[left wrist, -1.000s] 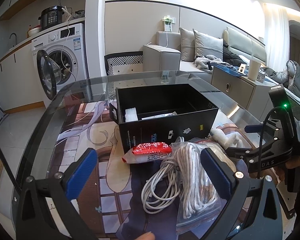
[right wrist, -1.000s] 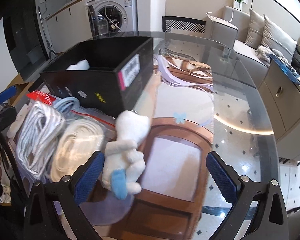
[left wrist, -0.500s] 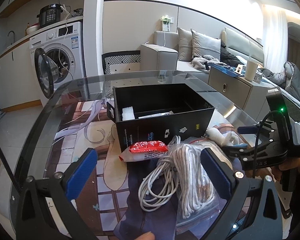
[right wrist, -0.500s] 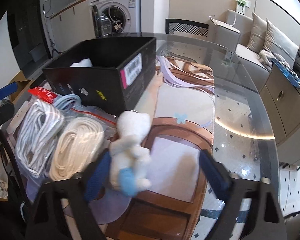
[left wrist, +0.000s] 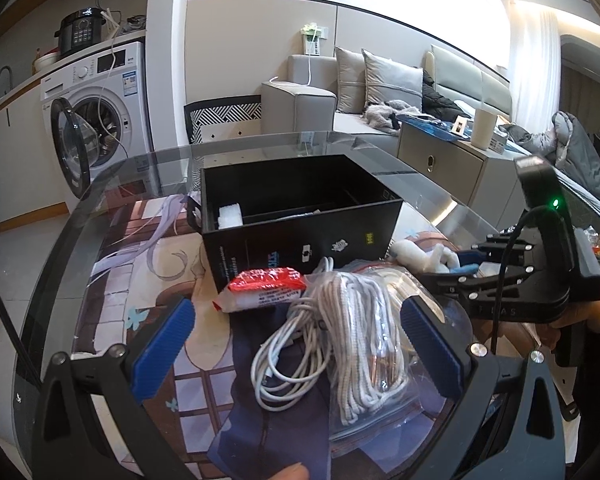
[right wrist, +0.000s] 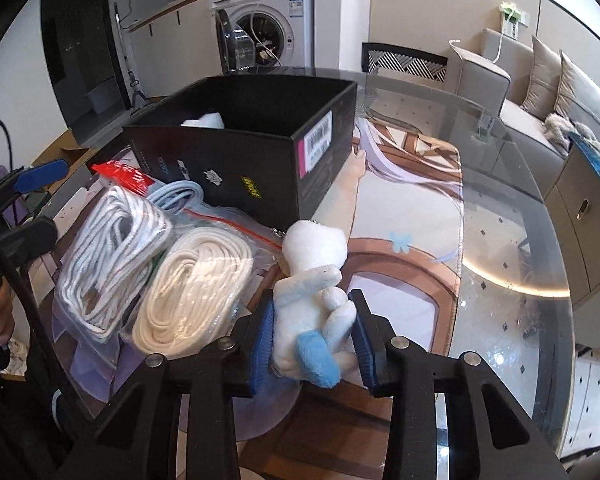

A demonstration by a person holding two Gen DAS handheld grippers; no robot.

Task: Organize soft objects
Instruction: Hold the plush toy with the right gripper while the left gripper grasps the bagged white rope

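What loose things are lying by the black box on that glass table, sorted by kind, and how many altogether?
Bagged rope bundles: 2 (white, cream)
Loose cables: 2 (white, pale blue)
Red-and-white packet: 1
Plush toy, held in the right tool: 1
Total: 6

Little can be read. The black box (right wrist: 236,168) carries a small yellow logo, a white emblem and a white barcode label on a pink strip, all too small to read. Print on the red packet (left wrist: 266,288) is also illegible.
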